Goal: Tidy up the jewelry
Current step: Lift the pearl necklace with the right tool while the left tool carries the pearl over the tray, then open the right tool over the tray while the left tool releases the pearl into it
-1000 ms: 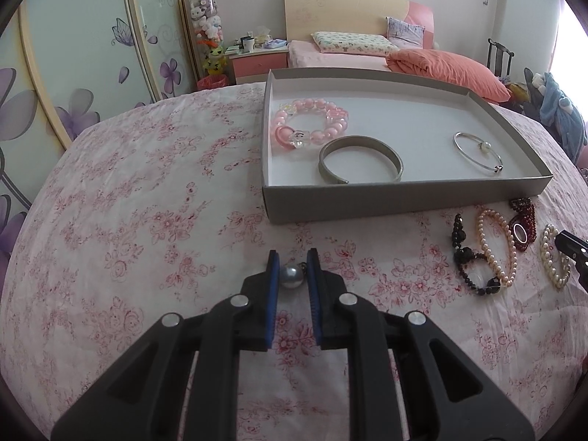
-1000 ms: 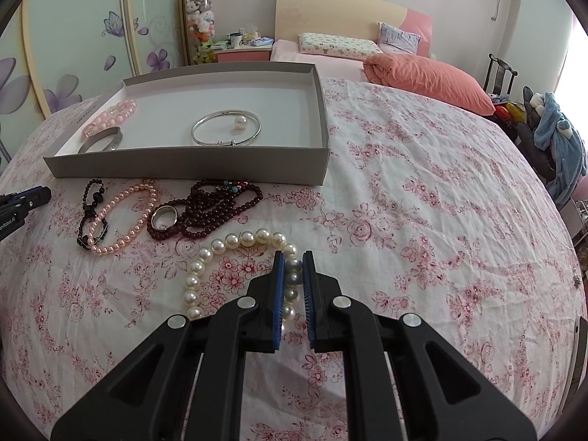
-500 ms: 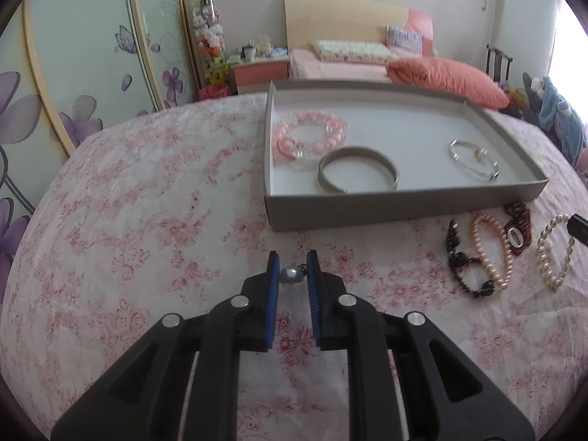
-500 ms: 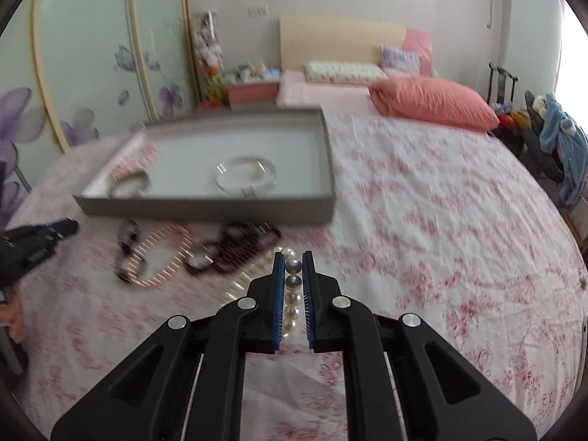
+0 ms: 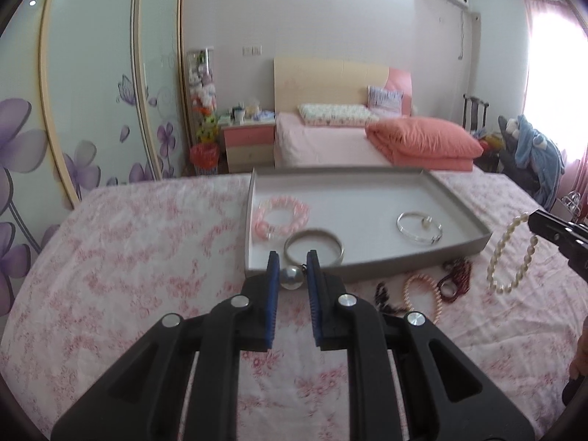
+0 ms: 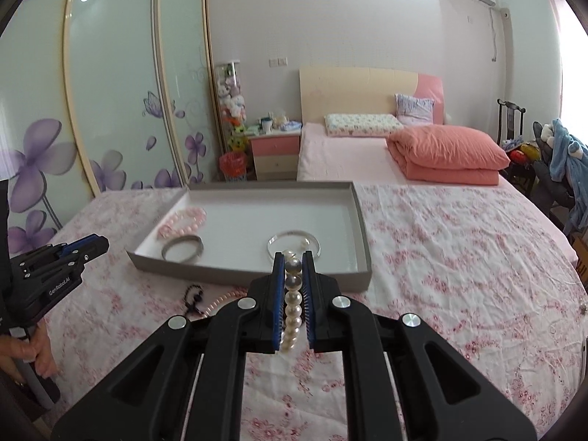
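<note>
My left gripper (image 5: 292,261) is shut on a silver bead (image 5: 292,278) and holds it in the air just before the grey tray's (image 5: 386,266) near wall. My right gripper (image 6: 293,261) is shut on a white pearl strand (image 6: 293,308), which hangs in a loop above the bedspread in the left wrist view (image 5: 509,253). The tray (image 6: 253,271) holds a pink bead bracelet (image 5: 281,217), a silver bangle (image 5: 314,248) and a thin bangle with a pearl (image 5: 419,228).
A black bead bracelet (image 5: 384,294), a pink pearl bracelet (image 5: 422,294) and a dark red bead strand (image 5: 455,279) lie on the floral bedspread right of the tray's near wall. Wardrobe doors stand at the left. A second bed lies behind.
Both grippers have risen. The right one has lifted the pearl strand off the bedspread, and it now hangs free. The left still holds the silver bead.
</note>
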Demonstrator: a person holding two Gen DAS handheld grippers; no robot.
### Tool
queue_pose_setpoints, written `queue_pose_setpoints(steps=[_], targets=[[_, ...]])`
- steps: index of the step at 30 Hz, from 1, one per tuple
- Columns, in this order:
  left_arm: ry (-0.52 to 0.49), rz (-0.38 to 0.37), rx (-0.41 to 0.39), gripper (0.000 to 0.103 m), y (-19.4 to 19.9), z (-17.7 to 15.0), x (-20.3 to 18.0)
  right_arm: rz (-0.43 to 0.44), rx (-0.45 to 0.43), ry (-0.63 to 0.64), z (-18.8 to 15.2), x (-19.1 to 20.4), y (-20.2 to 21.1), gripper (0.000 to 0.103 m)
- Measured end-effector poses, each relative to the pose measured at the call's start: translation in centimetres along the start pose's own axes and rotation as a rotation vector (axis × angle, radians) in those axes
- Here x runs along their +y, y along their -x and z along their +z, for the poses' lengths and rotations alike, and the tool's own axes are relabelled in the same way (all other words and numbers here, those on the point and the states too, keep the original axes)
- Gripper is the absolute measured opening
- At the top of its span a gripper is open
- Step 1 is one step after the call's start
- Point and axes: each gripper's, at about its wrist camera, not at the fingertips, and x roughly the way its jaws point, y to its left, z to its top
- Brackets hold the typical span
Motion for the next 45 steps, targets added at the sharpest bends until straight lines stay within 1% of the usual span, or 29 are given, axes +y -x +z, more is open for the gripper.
queue_pose_setpoints(steps=[5, 11, 22, 36, 41, 45], targets=[[0.013, 0.002, -0.059, 0.016, 1.8, 1.2, -0.6, 0.015, -0.058, 0.003, 0.9, 0.7, 1.1, 0.011], [0.003, 0.019, -0.121, 0.016, 3.3, 2.0, -1.4, 0.025, -0.128, 0.014, 1.9, 1.5, 2.2, 0.011], [-0.020, 0.021, -0.178, 0.016, 4.1, 3.2, -2.7, 0.045, -0.204, 0.032, 3.2, 2.7, 3.1, 0.011], [-0.020, 0.016, -0.179, 0.016, 3.8, 3.3, -2.6, 0.062, -0.224, 0.038, 3.6, 3.0, 2.8, 0.011], [-0.016, 0.013, -0.165, 0.016, 3.0, 3.6, -2.8, 0.063, -0.224, 0.037, 3.7, 3.1, 2.5, 0.011], [-0.017, 0.015, -0.157, 0.016, 1.8, 4.2, -2.7, 0.061, -0.223, 0.033, 4.2, 3.0, 1.2, 0.011]])
